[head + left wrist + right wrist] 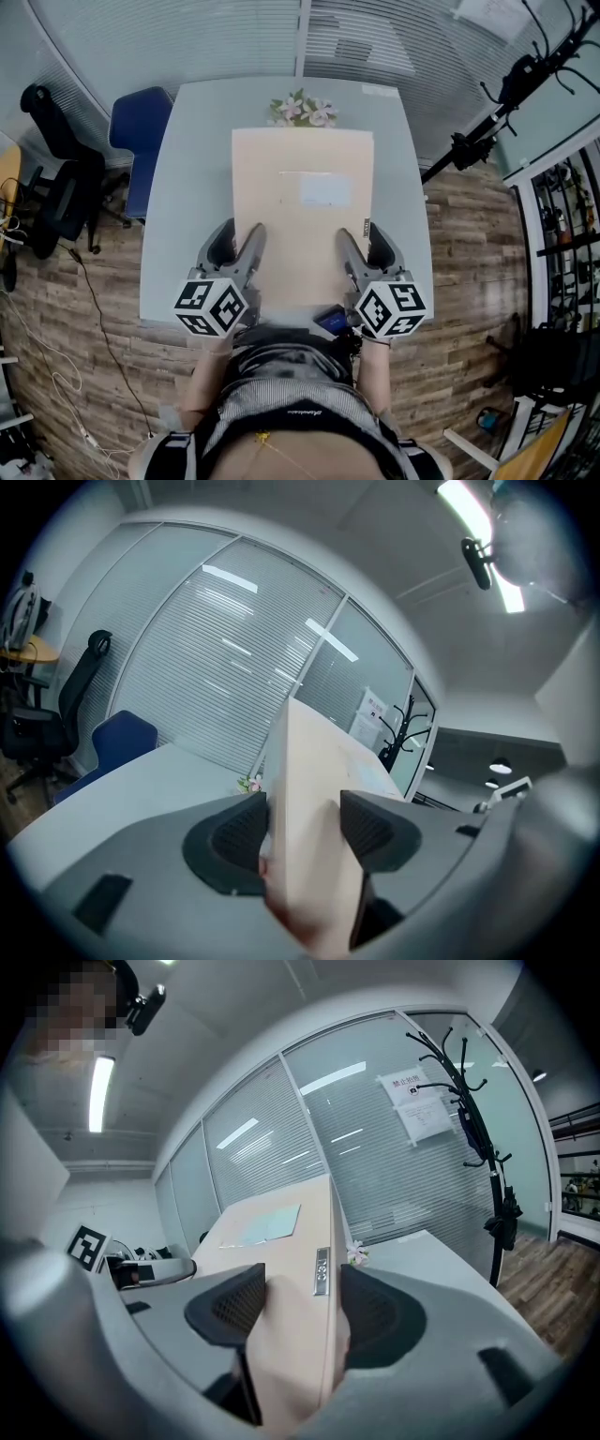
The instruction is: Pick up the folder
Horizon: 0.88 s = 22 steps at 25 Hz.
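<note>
You've got the folder point(302, 187) clamped at its near end from both sides. L gripper point(240, 239) has its ribbed dark pads pressed on the left edge, and R gripper point(365, 242) has the same pads pressed on the right edge. The jaws stand wide on each side, since the folder is thick.

The folder is flat, rectangular and matte beige, w/ square corners, and looks like card or board. It sits over the middle of the pale grey smooth table point(192, 187), long side running away from you. Can't tell whether the far end rests on the top.

There's a strip of bare tabletop L and R of the folder. The flowers point(302, 110), small, pink and white, are just beyond its far edge. A blue chair point(141, 122) is at the table's far-left corner, w/ a black office chair point(56, 187) farther left. A coat stand point(478, 1101) is off to the right by the glass wall.

A pale rectangular label point(325, 190) sits on the folder's top face and a narrow metal tag point(322, 1271) on its right edge. The print on both is too small to read. The notice point(420, 1105) on the glass is also illegible.
</note>
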Each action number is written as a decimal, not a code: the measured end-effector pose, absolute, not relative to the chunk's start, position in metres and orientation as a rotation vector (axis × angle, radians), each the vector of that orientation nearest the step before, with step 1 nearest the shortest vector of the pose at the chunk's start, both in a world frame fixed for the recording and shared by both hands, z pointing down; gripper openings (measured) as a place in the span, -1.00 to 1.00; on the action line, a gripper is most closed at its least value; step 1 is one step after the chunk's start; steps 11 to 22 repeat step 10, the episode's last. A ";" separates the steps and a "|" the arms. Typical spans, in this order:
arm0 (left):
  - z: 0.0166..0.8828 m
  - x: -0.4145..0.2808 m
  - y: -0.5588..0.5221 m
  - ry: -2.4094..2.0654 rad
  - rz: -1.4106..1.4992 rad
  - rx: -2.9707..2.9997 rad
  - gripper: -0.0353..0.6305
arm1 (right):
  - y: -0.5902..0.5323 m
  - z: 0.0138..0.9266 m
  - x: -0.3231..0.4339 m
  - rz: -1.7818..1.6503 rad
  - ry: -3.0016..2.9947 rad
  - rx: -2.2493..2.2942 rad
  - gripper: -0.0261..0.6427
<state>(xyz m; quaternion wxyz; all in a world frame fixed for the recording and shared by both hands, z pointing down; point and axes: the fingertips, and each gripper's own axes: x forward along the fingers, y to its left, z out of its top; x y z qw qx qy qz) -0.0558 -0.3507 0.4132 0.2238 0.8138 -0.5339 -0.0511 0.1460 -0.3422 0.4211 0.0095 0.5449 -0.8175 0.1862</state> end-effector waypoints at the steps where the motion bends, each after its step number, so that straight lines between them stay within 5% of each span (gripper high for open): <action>1: 0.412 -0.056 -0.350 -1.477 -0.143 2.248 -0.17 | -0.342 0.420 0.146 0.577 -2.554 1.702 -0.16; 22: 0.407 -0.056 -0.351 -1.494 -0.155 2.250 -0.17 | -0.343 0.414 0.147 0.548 -2.556 1.704 -0.17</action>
